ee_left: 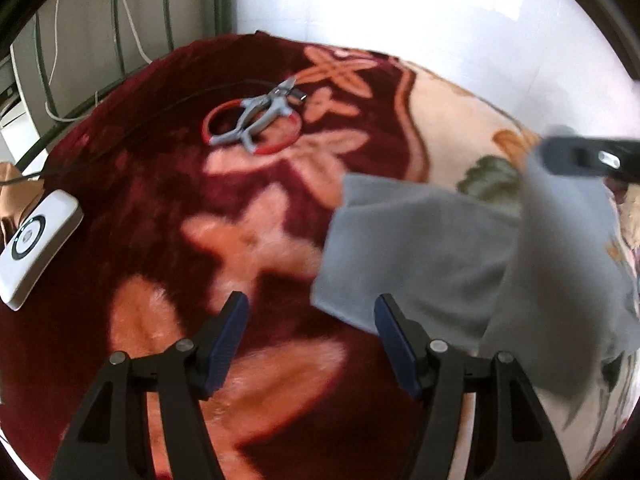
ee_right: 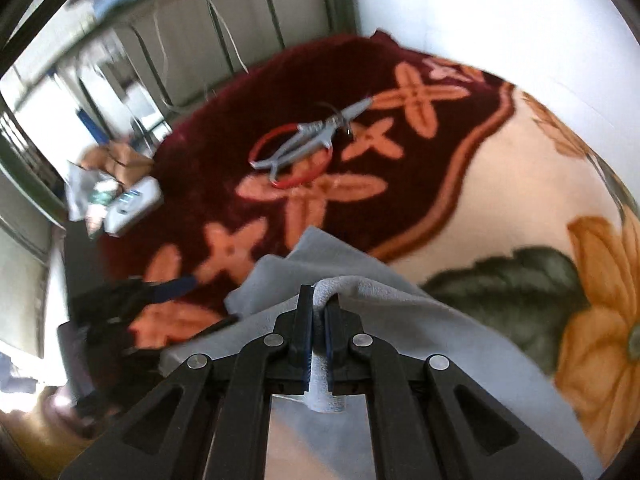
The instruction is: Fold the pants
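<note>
The grey pants [ee_left: 420, 256] lie on a floral blanket, with one edge lifted into the air at the right. My right gripper [ee_right: 319, 300] is shut on a fold of that grey cloth [ee_right: 384, 320], which bunches between its pads and drapes down on both sides. In the left wrist view the right gripper [ee_left: 588, 156] shows as a dark blur holding the raised edge. My left gripper [ee_left: 310, 312] stands open just above the blanket, its right finger [ee_left: 394, 336] over the near corner of the pants, nothing between its pads.
Grey pliers with a red ring [ee_left: 256, 120] lie on the dark red part of the blanket [ee_left: 140, 168]. A white device [ee_left: 36, 244] sits at the left edge. A metal bed frame [ee_right: 240, 40] with cables stands behind, next to a white wall.
</note>
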Motion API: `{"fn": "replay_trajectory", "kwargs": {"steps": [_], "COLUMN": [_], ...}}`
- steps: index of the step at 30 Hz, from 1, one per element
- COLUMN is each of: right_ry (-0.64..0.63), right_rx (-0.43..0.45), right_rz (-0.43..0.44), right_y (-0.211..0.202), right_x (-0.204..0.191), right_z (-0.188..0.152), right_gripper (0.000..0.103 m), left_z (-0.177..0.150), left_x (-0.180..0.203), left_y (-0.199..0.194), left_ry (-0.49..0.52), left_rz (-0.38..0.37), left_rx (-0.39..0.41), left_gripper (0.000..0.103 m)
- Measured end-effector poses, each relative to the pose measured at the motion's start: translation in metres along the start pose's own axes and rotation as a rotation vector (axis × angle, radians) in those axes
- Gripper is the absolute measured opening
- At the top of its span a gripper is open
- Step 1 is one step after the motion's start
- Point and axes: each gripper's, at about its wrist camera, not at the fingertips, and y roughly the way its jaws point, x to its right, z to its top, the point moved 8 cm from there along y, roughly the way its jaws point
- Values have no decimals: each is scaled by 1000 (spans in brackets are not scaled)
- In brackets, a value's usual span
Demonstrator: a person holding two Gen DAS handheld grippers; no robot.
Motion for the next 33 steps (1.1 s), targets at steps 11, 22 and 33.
{"fn": "replay_trajectory", "kwargs": {"steps": [11, 22, 33], "right_ry": [55, 71, 187], "right_rx": [-129, -41, -11], "right_rz": [-79, -9, -19], "right_y": [83, 60, -8], "right_x": [13, -4, 25], "right_z": [8, 38, -18], "right_gripper": [12, 37, 37], "left_z": [-4, -3, -2], "left_x": [-14, -18, -23], "left_y": [8, 5, 4], "left_ry": [-58, -108, -130], "left_rz": [-16, -61, -79], "left_rx": [-18, -10, -7], "left_gripper": [69, 69, 69]}}
